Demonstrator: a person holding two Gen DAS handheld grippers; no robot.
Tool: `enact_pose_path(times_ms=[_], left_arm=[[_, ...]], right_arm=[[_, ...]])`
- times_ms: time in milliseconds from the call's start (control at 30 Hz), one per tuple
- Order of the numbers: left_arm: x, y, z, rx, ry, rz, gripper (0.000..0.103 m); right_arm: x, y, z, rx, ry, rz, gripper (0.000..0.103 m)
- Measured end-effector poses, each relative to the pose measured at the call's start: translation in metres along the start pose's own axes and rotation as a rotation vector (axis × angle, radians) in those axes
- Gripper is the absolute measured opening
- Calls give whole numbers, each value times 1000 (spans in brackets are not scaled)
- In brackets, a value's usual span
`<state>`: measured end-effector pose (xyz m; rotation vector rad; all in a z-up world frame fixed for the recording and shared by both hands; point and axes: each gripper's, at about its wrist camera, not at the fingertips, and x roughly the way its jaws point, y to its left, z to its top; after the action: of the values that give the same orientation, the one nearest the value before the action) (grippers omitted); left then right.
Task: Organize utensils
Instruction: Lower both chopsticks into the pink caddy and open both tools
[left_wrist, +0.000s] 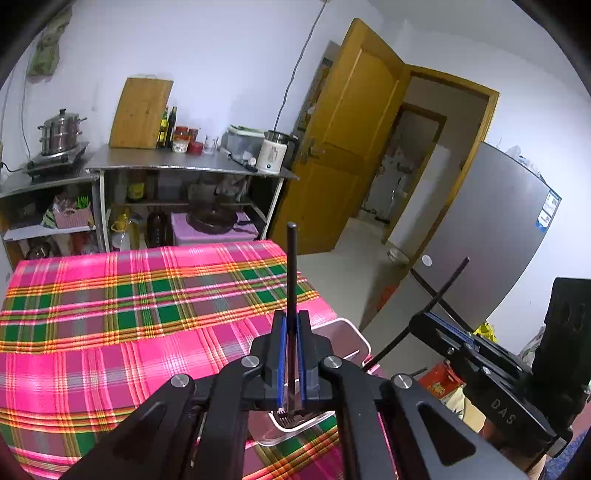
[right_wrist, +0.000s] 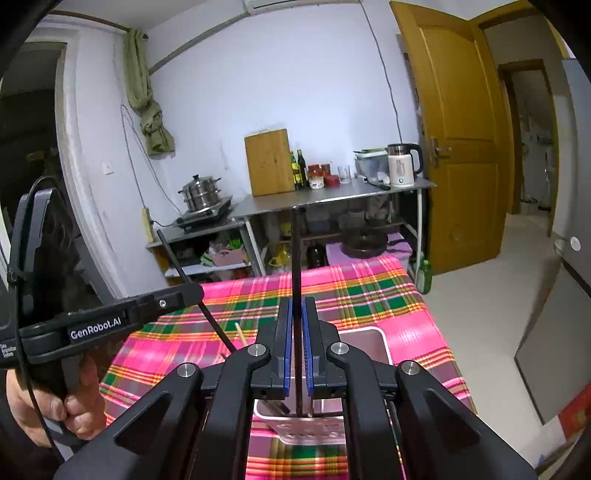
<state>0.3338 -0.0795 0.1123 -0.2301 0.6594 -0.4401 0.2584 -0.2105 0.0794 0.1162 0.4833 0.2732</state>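
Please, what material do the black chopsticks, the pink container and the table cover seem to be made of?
Black chopstick in the left claw and its twin in the right claw: matte black, no grain; plastic or lacquered wood, cannot tell.
Pink container: smooth glossy walls, rounded corners; probably moulded plastic.
Plaid tablecloth: woven fabric; it creases and drapes.

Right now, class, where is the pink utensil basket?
The pink utensil basket sits on the plaid tablecloth near its right edge, directly below the right tool, which grips a black chopstick.
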Motion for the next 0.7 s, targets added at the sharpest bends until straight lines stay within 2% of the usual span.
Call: enact_pose_path(times_ms=[433,633,700], left_arm=[[28,5,-26,18,72,10,5],[25,8,-30,16,81,16,6],[21,8,-29,16,74,16,7]], right_arm=[[31,-7,-24,0,107,-11,6],[31,-14,-25,15,123,-27,6],[27,-15,-24,15,119,-36,10]])
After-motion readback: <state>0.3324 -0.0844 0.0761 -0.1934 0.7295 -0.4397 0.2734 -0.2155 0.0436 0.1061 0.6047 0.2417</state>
